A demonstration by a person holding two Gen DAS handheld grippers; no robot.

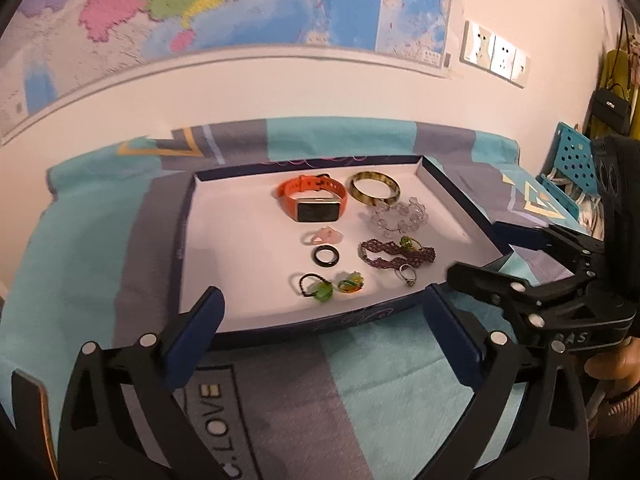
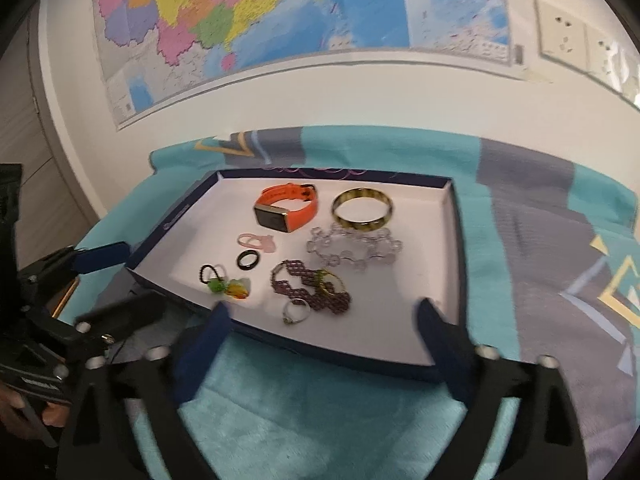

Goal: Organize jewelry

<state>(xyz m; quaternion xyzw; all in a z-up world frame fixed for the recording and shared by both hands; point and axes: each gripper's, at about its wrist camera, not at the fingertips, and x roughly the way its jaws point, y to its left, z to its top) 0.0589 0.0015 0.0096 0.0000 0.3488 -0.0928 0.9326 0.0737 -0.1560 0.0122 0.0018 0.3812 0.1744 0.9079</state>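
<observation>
Black plastic frames on both tools, left tool and right tool, with dark blue fingers, round silver screw heads and pale lettering. Ribbed knit cuff at one wrist.

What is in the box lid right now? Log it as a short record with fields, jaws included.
container: shallow box lid on a teal and grey blanket
back row: orange smartwatch, tortoiseshell bangle
middle: clear bead bracelet, pink ring, black ring, purple bead bracelet
front: hair ties with green and orange charms, silver ring
left gripper: jaws open, empty
right gripper: jaws open, empty
</observation>
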